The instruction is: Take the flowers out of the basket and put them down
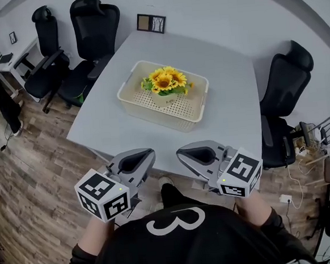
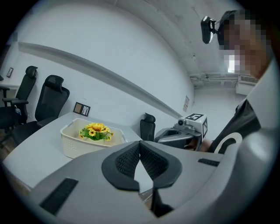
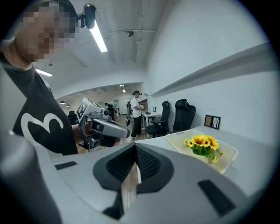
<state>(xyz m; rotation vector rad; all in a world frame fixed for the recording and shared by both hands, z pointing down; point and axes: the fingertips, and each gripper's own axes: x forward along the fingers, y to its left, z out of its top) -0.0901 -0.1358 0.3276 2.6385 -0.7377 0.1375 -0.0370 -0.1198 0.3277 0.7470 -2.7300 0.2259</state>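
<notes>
In the middle of the white basket (image 1: 130, 103) on the grey table (image 1: 230, 89), the sunflowers (image 1: 165, 80) stand upright in a small pot (image 1: 163, 98), long axis vertical. They lie straight ahead of both grippers, well apart, past the table's near edge. Left gripper (image 1: 148, 155) and right gripper (image 1: 181, 153) hang side by side, jaws pressed together on nothing. Neither is clearly nearer. Likely both must open before reaching in.

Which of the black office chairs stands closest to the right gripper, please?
The lone chair at the table's right edge is nearest the right gripper; the other two stand together past its far left corner.
</notes>
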